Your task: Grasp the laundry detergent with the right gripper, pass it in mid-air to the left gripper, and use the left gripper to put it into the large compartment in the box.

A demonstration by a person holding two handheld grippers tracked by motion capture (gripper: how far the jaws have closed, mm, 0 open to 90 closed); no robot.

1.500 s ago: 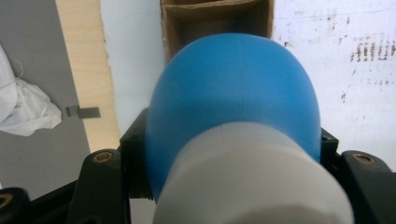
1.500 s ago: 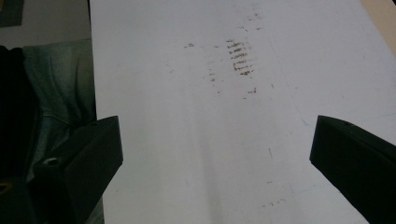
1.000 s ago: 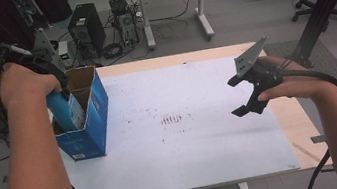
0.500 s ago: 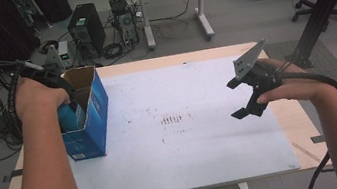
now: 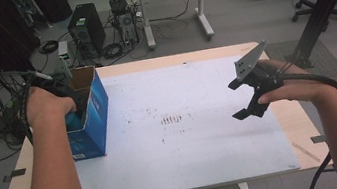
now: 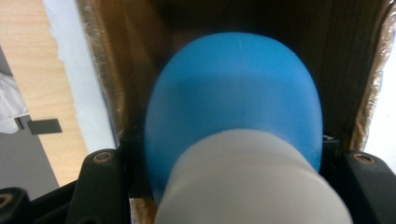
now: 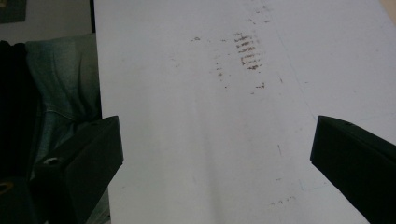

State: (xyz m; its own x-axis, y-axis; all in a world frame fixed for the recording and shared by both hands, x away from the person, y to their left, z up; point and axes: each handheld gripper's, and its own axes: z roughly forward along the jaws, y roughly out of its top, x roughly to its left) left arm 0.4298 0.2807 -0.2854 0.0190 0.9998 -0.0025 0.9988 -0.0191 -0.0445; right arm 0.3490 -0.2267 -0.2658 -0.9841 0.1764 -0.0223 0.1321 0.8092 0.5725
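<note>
Table: one white-topped table (image 5: 206, 159), bare but for my box.
Box: one blue carton (image 5: 90, 117), open-topped, at its left edge.
Bottle: one blue bottle (image 6: 233, 98), white cap, inside the carton.
Left gripper (image 5: 57, 91): mine, clamped on the bottle.
Right gripper (image 5: 247, 98): jaws wide, holding nothing.

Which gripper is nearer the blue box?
Left. The left gripper reaches into the blue box, holding a blue-and-white object; the right gripper hovers open across the table.
</note>
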